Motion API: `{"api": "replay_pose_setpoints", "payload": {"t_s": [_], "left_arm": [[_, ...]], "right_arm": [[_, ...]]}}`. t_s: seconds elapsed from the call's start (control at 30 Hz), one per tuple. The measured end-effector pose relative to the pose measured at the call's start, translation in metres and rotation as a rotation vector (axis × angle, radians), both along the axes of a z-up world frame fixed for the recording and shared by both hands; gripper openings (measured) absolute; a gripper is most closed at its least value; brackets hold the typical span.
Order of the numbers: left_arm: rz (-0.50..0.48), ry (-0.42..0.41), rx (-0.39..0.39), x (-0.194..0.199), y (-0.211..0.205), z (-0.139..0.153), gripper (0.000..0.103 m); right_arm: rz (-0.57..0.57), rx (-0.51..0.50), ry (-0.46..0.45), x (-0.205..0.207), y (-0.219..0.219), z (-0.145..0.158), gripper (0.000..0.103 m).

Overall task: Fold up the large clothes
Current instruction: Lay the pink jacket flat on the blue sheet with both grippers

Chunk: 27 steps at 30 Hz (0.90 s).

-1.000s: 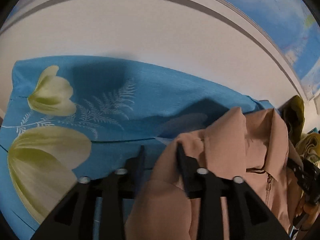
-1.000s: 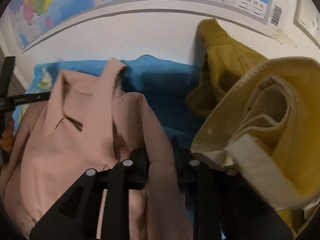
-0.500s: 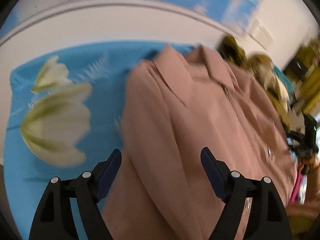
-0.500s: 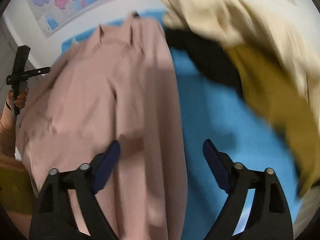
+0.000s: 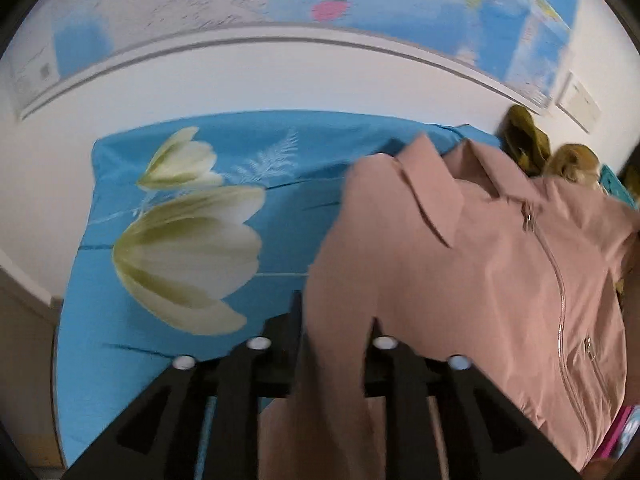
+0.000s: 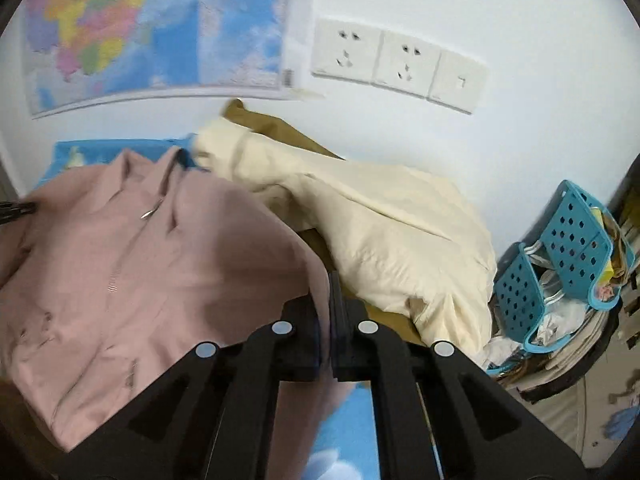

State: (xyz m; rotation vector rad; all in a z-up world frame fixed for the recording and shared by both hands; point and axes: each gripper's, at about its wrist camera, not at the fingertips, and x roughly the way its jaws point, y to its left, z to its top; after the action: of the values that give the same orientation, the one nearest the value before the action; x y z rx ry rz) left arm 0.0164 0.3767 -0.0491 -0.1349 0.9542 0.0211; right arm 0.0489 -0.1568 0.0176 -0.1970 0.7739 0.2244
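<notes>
A pink zip-front jacket (image 5: 500, 280) with a collar lies on the blue flower-print sheet (image 5: 160, 320). It also shows in the right wrist view (image 6: 160, 260), zipper up. My left gripper (image 5: 334, 312) is shut on a fold of the jacket's left sleeve side. My right gripper (image 6: 330, 292) is shut on the jacket's right edge. The fabric hides most of both grippers' inner fingers.
A cream garment (image 6: 380, 220) and a mustard one (image 6: 272, 124) are piled at the right of the bed against the wall. A blue perforated basket (image 6: 560, 264) stands further right. A map (image 5: 320, 8) and wall sockets (image 6: 400, 64) hang above.
Both grippers were open half a second ago and have now closed on the pink jacket's sides. The jacket now lies spread flatter, front up.
</notes>
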Motion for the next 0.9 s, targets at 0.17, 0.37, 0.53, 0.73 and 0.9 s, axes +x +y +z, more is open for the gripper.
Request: {"api": "replay_pose_setpoints", "payload": {"t_s": [0.17,0.37,0.53,0.73,0.9], "left_arm": [[0.011,0.010,0.023,-0.023,0.007,-0.009,0.059],[-0.030,-0.025,-0.085,-0.078,0.014,-0.006,0.084],[-0.103,0.022,-0.003,-0.103,-0.021,-0.029,0.085],[0.007,0.074,0.002,-0.105,-0.004,-0.043,0.005],[0.172,-0.020,0.161,-0.114,0.029,0.013,0.009]], "right_arm": [[-0.097,-0.028,0.108,0.020,-0.017,-0.060,0.056],[0.067,0.237,-0.005,-0.055,-0.020,-0.031,0.078],[0.202,0.028,-0.009,-0.105,0.029,-0.056,0.091],[0.084,0.066,0.166,-0.090,0.000,-0.120,0.049],[-0.006,0.088,0.102,-0.085,-0.040,-0.106,0.003]]}}
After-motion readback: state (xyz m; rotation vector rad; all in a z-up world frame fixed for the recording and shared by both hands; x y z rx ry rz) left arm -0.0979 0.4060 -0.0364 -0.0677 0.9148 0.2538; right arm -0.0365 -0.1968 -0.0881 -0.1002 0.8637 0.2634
